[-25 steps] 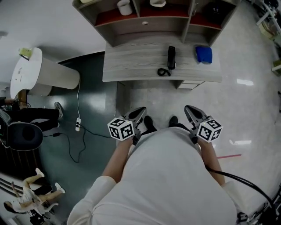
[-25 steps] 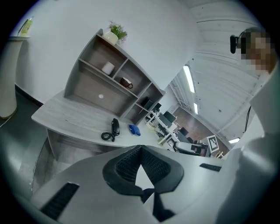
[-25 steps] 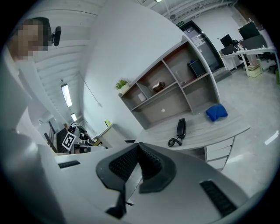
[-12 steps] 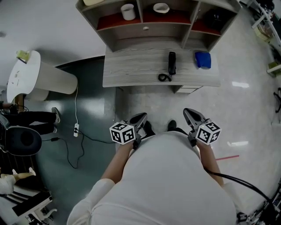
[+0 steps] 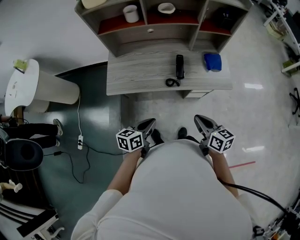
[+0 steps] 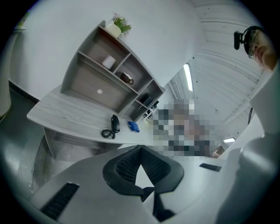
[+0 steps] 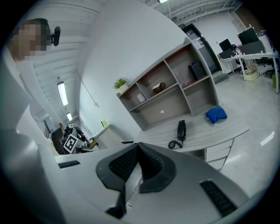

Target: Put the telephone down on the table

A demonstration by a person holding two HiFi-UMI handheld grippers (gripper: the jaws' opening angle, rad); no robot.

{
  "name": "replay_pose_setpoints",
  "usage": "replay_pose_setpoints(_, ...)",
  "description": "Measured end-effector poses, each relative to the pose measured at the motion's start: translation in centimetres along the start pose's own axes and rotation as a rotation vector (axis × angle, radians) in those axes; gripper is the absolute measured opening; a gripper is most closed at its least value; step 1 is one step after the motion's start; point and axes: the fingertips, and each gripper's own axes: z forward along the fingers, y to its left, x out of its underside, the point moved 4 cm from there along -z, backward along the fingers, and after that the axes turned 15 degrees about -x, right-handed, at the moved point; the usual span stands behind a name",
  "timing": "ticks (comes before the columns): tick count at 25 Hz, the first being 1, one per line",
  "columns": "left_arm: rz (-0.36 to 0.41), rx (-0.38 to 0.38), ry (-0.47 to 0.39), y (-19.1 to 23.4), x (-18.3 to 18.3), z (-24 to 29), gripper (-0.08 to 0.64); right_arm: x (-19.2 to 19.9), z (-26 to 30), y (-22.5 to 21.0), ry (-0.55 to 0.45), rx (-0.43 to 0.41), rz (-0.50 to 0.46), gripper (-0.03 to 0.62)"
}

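A black telephone handset [image 5: 179,66] with its coiled cord lies on the grey wooden table [image 5: 136,77], under the shelf unit; it also shows as the handset [image 6: 114,123] in the left gripper view and the handset [image 7: 180,129] in the right gripper view. My left gripper [image 5: 151,122] and right gripper [image 5: 198,118] hover close to my body, well short of the table's front edge. Both are shut with nothing between their jaws, as the left gripper [image 6: 139,149] and the right gripper [image 7: 138,147] show in their own views.
A blue cloth-like object [image 5: 213,61] lies at the table's right end. The shelf unit [image 5: 154,18] holds a white cup [image 5: 131,13] and a bowl [image 5: 166,8]. A white round table [image 5: 28,84] and a power strip with cable [image 5: 79,140] are at the left on the floor.
The view has shifted slightly, so the table and shelf sit a little higher and further left in the head view. Both grippers stay shut and near my body.
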Motion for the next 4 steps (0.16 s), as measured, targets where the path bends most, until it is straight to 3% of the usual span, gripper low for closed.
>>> replay_pose_setpoints(4,0.001,0.002,0.004,-0.06,-0.33,0.53,0.009,0.0,0.11,-0.16,-0.002,0.002,-0.003,0.017)
